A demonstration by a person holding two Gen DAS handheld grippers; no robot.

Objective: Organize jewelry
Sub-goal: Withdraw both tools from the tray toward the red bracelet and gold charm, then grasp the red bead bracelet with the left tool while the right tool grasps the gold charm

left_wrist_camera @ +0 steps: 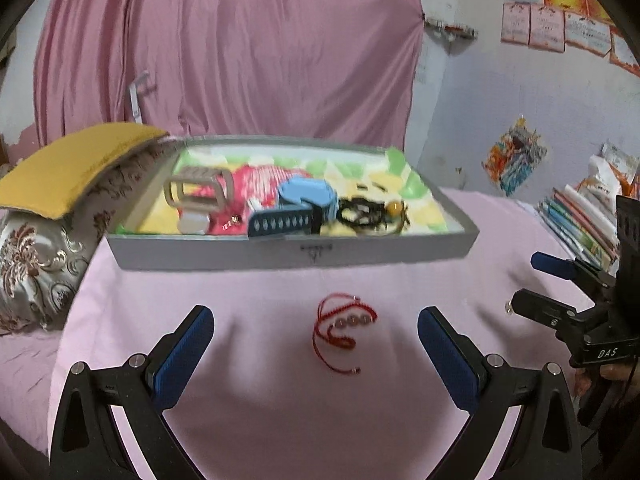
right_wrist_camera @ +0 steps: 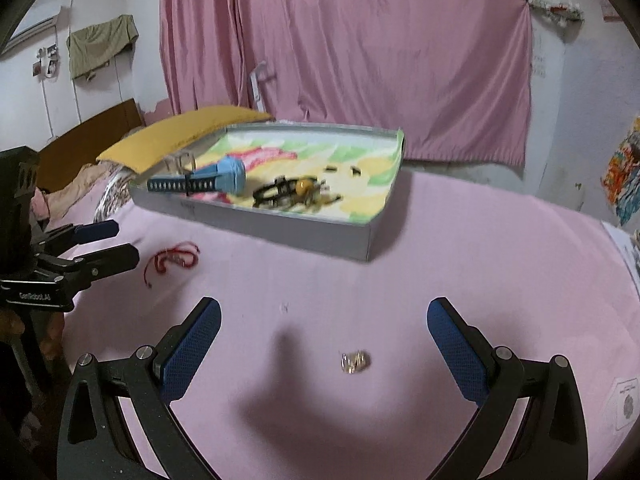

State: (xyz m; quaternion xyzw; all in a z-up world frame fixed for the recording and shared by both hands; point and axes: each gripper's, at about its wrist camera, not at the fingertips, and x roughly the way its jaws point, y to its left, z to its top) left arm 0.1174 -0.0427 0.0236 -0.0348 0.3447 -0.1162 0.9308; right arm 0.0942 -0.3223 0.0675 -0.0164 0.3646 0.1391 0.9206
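A red cord bracelet (left_wrist_camera: 343, 332) with small beads lies on the pink sheet between the fingers of my open left gripper (left_wrist_camera: 316, 330); it also shows in the right wrist view (right_wrist_camera: 172, 260). A small shiny ring or earring (right_wrist_camera: 354, 361) lies on the sheet between the fingers of my open right gripper (right_wrist_camera: 324, 332). Behind stands a grey box (left_wrist_camera: 288, 250) lined with colourful paper, holding a blue watch (left_wrist_camera: 298, 208), a black bead bracelet (left_wrist_camera: 372, 212) and a beige clip (left_wrist_camera: 198, 194). The box also shows in the right wrist view (right_wrist_camera: 312, 234).
A yellow cushion (left_wrist_camera: 76, 160) on a patterned pillow (left_wrist_camera: 36, 260) lies left of the box. Books (left_wrist_camera: 576, 216) are stacked at the right. A pink curtain (left_wrist_camera: 240, 48) hangs behind. The right gripper (left_wrist_camera: 548, 292) appears in the left wrist view, the left gripper (right_wrist_camera: 104, 246) in the right.
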